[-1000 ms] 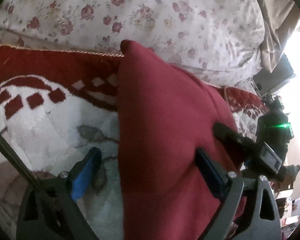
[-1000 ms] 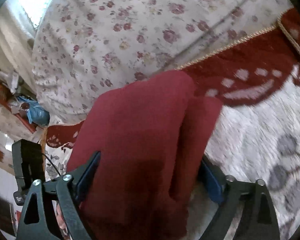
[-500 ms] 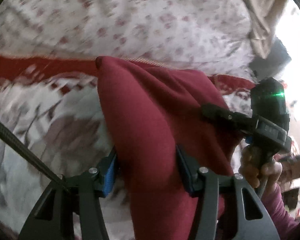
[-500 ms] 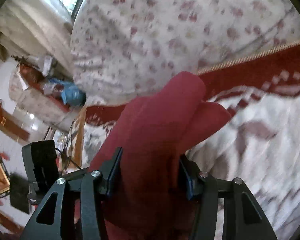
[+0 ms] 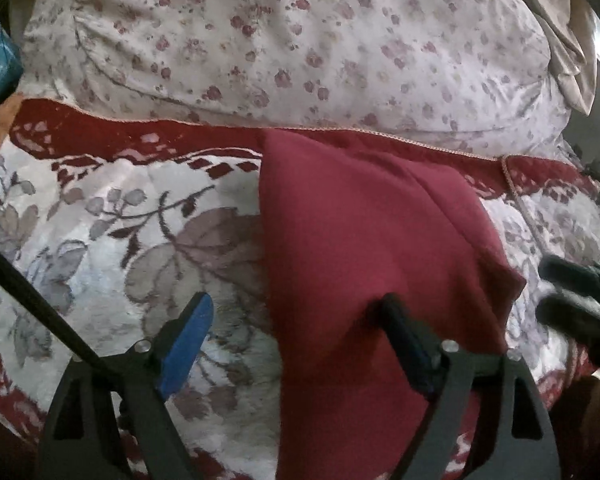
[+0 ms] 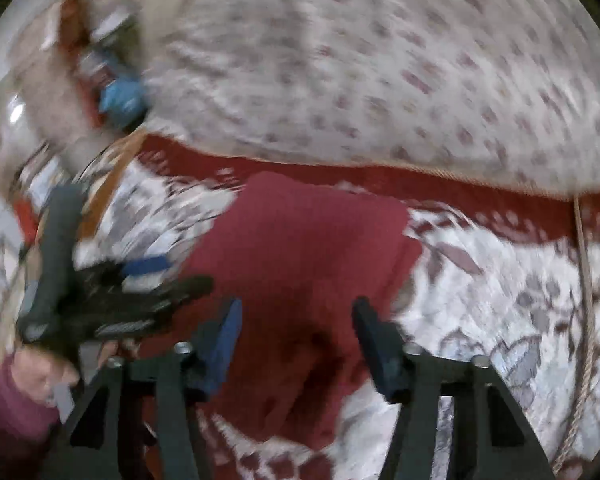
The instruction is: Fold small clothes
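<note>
Both tools (image 5: 296, 330) (image 6: 296, 326) spread, low over red garment (image 5: 364, 232).

Both grippers let go: left gripper (image 5: 296, 336) and right gripper (image 6: 296, 332) spread wide again, red garment (image 5: 372, 240) now lying flat on the bed.

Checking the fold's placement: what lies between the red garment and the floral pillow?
Left wrist view: only the blanket's dark red border separates the red garment from the floral pillow.

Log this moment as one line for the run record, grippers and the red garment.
left gripper: open | right gripper: open | red garment: folded, flat on floral blanket | floral pillow behind
</note>
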Available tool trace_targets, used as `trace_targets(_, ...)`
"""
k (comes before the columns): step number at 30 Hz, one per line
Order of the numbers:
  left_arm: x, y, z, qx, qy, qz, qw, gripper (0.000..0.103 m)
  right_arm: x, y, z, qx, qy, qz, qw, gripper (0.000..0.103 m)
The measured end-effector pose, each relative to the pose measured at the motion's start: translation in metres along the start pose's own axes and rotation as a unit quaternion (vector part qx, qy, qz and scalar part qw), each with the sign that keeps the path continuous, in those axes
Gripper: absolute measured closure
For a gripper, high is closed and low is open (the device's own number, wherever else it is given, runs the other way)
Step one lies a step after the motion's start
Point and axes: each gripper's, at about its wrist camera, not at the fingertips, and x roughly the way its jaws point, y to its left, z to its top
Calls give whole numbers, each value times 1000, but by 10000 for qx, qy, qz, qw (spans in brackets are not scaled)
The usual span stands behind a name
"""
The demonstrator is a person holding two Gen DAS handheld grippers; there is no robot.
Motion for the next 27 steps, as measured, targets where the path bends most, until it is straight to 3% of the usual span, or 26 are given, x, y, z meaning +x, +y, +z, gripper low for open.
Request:
trace_targets(5,-17,4,-5,-1,-476,179,9987,18,25,26,-24,-436,246,-13,9987,67)
trace_targets(8,-21,12,-5,-169,-677,121,9975,16,54,17,-41,-401,560,-483,9965,79)
trace_targets(13,-13,23,-6,-270,-720,127,9970,16,49,8,-46,-126,474,-581,9971,79)
trace_targets(16,-13,24,-7,-379,-706,-15,9968,16,36,13,-44,-94,437,-656,9968,74)
trace_targets(18,-14,23,-7,-360,-709,24,9968,16,25,17,-40,-59,256,-744,9969,62)
trace_targets(21,-16,19,-6,-221,-730,165,9969,16,12,22,-34,120,-60,-919,9957,32)
trace_targets(27,-23,18,-7,-133,-929,357,9949,16,13,16,-25,659,-190,-1356,9884,25)
